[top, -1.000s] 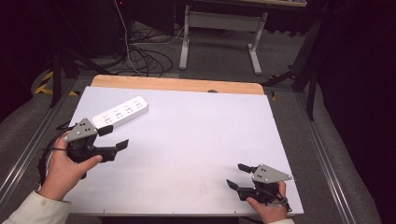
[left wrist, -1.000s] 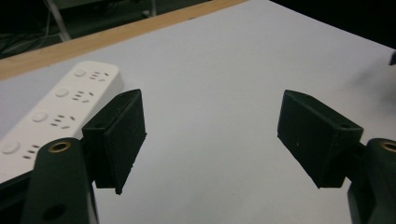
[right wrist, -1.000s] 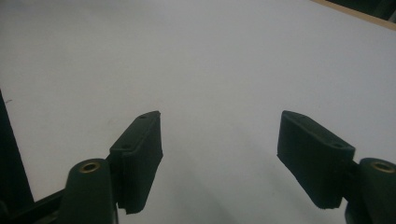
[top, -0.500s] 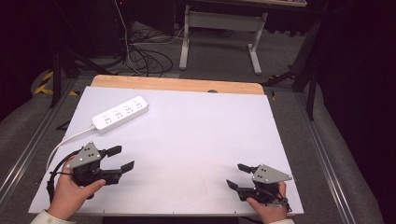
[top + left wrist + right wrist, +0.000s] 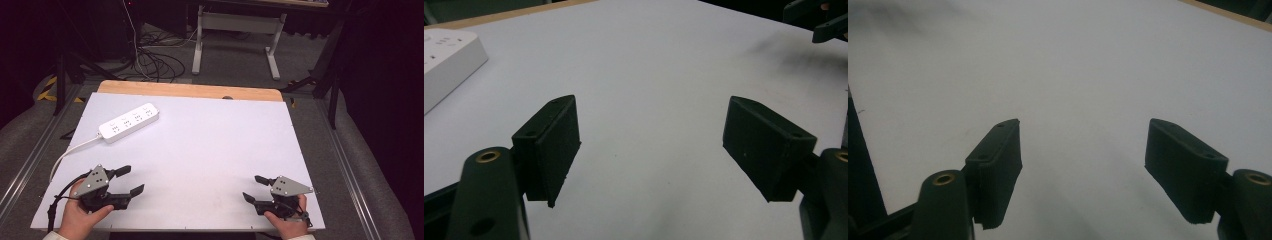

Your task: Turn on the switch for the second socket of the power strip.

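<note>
Open table [image 5: 210, 150] — power strip [image 5: 129, 122] far-left

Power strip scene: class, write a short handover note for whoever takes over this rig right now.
Left gripper: open, empty, low at the near left of the table.
Right gripper: open, empty, near right corner.
Power strip: flat at the far left, its cable trailing towards the left edge, apart from both grippers.
Done: nothing visibly gripped.
Left: probably reaching for and handling the strip; the left gripper is nearer.
</note>
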Motion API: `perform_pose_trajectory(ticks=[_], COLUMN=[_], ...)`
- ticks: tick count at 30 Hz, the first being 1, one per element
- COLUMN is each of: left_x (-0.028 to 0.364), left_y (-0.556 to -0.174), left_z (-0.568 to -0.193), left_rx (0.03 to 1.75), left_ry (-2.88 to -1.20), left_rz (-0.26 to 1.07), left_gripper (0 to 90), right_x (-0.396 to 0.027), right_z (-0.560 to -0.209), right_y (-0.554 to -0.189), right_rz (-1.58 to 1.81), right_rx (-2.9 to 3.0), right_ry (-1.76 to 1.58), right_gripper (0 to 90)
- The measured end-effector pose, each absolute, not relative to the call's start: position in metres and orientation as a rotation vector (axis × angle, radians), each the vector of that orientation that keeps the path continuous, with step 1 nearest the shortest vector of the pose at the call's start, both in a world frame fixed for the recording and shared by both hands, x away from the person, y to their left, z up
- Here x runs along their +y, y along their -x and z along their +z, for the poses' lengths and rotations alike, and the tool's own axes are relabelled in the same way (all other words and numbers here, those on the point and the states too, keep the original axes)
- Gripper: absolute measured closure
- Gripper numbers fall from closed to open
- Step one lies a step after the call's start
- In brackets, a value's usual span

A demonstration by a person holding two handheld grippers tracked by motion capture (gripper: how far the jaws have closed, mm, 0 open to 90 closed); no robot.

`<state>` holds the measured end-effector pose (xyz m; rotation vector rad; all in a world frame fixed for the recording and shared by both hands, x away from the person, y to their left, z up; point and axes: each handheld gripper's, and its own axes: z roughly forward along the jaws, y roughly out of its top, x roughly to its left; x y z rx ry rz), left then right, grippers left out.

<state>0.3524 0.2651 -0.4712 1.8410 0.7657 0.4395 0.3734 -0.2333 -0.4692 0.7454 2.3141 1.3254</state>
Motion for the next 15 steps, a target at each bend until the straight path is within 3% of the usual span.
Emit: perform_pose_trajectory(ticks=[10, 15], left_x=[0.272, 0.274], left_y=[-0.353, -0.354], left_z=[-0.489, -0.489], left_rx=[0.874, 0.865], left_ry=[-1.791, -1.814], left_rz=[0.381, 0.434], left_gripper=[22.6, 22.9], right_x=[-0.235, -0.234], right_z=[-0.470, -0.471], right_y=[-0.374, -0.376], right_rz=[1.327, 1.331], right_rx=[2.315, 2.319], right_ry=[-0.755, -0.760], right_gripper=[31.3, 31.3])
